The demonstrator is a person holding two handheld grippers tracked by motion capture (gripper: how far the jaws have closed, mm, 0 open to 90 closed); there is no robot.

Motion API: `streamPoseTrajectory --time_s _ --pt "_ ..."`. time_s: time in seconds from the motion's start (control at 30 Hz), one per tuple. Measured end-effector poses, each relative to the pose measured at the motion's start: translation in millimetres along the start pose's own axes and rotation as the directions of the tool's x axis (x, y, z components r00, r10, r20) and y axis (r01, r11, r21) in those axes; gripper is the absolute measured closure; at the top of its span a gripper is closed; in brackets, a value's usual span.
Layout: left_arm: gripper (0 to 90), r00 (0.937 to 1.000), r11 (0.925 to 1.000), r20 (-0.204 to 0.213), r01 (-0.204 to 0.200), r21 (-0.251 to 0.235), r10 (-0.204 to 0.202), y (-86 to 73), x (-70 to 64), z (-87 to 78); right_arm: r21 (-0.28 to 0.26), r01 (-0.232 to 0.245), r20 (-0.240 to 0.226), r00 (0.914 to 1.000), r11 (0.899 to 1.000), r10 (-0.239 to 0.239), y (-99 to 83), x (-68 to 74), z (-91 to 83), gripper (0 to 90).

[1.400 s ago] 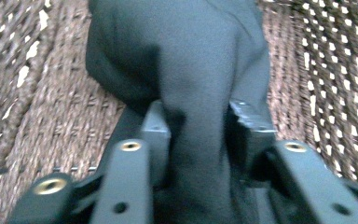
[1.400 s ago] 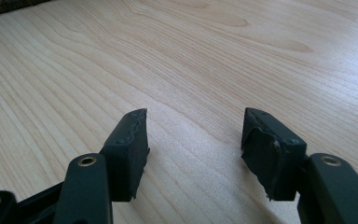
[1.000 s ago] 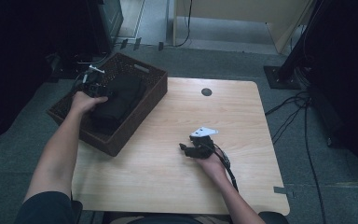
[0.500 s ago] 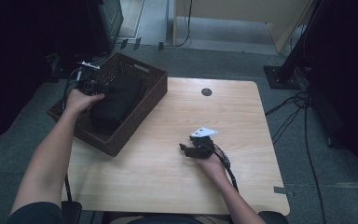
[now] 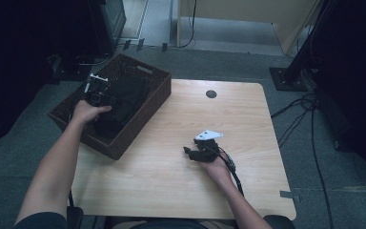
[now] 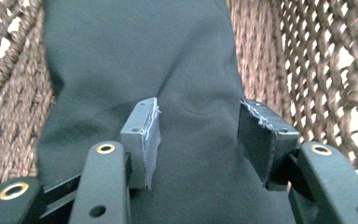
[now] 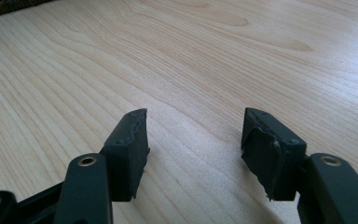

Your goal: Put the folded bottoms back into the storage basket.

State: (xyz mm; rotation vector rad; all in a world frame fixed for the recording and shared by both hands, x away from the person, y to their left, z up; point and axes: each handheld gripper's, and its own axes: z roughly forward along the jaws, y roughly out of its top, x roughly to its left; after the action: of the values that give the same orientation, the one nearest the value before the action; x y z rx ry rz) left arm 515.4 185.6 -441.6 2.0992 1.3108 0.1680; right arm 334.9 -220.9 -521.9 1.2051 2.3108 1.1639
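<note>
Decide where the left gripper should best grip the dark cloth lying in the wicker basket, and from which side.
Grip the raised fold at the middle of the dark cloth, coming from above. The left gripper hangs open over it, and the wicker basket walls likely block a sideways approach.

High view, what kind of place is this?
Probably a lab or studio for recording handling work: a wooden table on grey carpet, cables across the floor, and a dark stand beside it.
</note>
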Motion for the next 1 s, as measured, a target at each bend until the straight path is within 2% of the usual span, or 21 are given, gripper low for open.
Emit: streamPoseTrajectory --time_s 0.1,0.2,0.33,0.43,0.57,0.63,0.73,0.83,1.0 --pt "48.3 0.9996 0.9994 -0.007 -0.028 0.021 0.028 -2.8 -2.8 3.9 0.000 0.000 0.000 1.0000 1.000 0.000 0.0 0.0 0.0 40.9" --pt "47.7 0.9997 0.9997 -0.010 -0.021 0.008 0.022 -5.6 -2.7 5.1 0.000 0.000 0.000 1.0000 1.000 0.000 0.0 0.1 0.0 41.0" --pt "48.1 0.9974 0.9976 -0.023 -0.068 0.014 0.069 -8.9 -5.8 6.9 0.000 0.001 0.000 1.0000 1.000 -0.001 -0.1 0.1 0.0 41.0" --pt "46.0 0.9987 0.9988 -0.013 -0.049 0.005 0.049 -7.3 -6.9 5.3 -0.001 -0.002 -0.002 1.0000 1.000 0.002 -0.1 -0.2 -0.1 41.0" --pt "44.0 0.9996 0.9991 -0.014 -0.025 -0.034 0.025 -3.6 -9.9 -4.1 0.000 0.000 -0.002 1.0000 1.000 0.000 0.0 -0.1 0.0 40.7" --pt "43.6 0.9997 0.9994 -0.022 -0.014 -0.033 0.013 -0.2 -12.6 -10.0 0.000 -0.001 -0.004 1.0000 1.000 0.001 0.0 -0.3 -0.1 40.6" --pt "43.1 0.9995 0.9988 -0.021 -0.025 -0.042 0.024 4.4 -18.2 -19.8 0.000 -0.005 -0.007 1.0000 1.000 0.005 0.0 -0.6 -0.2 40.6" --pt "42.2 0.9997 0.9972 -0.014 -0.021 -0.071 0.020 9.3 -27.0 -31.5 0.000 0.007 -0.004 1.0000 1.000 -0.007 0.1 0.0 0.1 40.3" --pt "42.0 0.9989 0.9961 -0.006 -0.047 -0.074 0.047 14.0 -46.0 -42.2 0.003 0.009 -0.009 0.9999 1.000 -0.009 0.0 -1.1 -0.4 39.9"
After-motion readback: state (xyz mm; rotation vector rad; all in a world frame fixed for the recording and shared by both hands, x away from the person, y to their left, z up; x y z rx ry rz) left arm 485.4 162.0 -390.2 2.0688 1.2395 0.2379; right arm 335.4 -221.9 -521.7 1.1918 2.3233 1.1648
